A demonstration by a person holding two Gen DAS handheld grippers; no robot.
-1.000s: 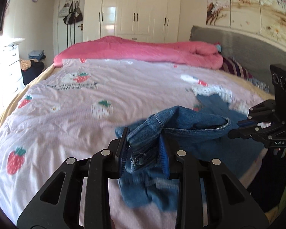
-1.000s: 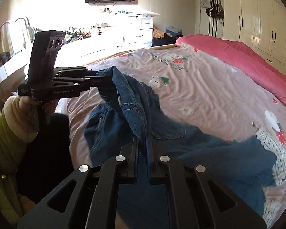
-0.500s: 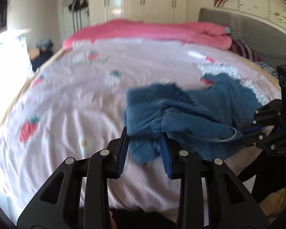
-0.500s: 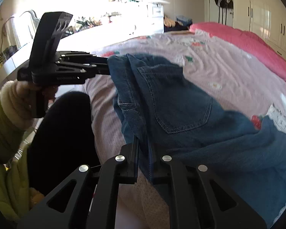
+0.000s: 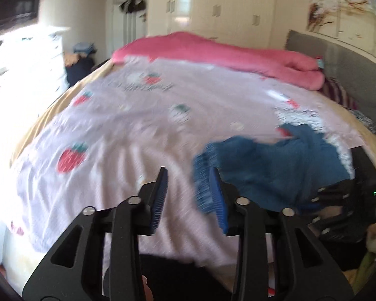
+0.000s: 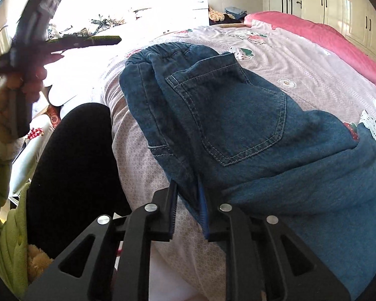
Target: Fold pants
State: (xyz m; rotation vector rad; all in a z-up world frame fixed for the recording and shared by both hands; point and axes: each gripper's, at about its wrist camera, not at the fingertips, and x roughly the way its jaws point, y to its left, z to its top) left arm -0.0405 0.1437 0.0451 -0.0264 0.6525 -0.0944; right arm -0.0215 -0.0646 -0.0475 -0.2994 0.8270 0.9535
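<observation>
The blue jeans (image 6: 225,115) lie on the pink strawberry bedsheet (image 6: 300,62) near the bed's front edge, back pocket up, elastic waistband (image 6: 163,50) toward the far left. My right gripper (image 6: 187,185) is low at the jeans' near edge. Its jaws are opening, with a fold of denim loose between them. My left gripper (image 5: 188,188) is opening too and holds nothing. The jeans (image 5: 275,165) lie just right of its right finger. In the right wrist view the left gripper (image 6: 115,40) is blurred, raised up left of the jeans.
A rolled pink quilt (image 5: 213,52) lies along the far side of the bed, before white wardrobes (image 5: 225,7). A grey headboard (image 5: 338,62) is at the right. The person's dark-clad leg (image 6: 75,163) stands against the bed's near edge. A bright white dresser (image 5: 25,57) is at the left.
The left gripper let go of the waistband and drew away to the left. The jeans dropped flat onto the bed. The right gripper sank with them and its jaws widened.
</observation>
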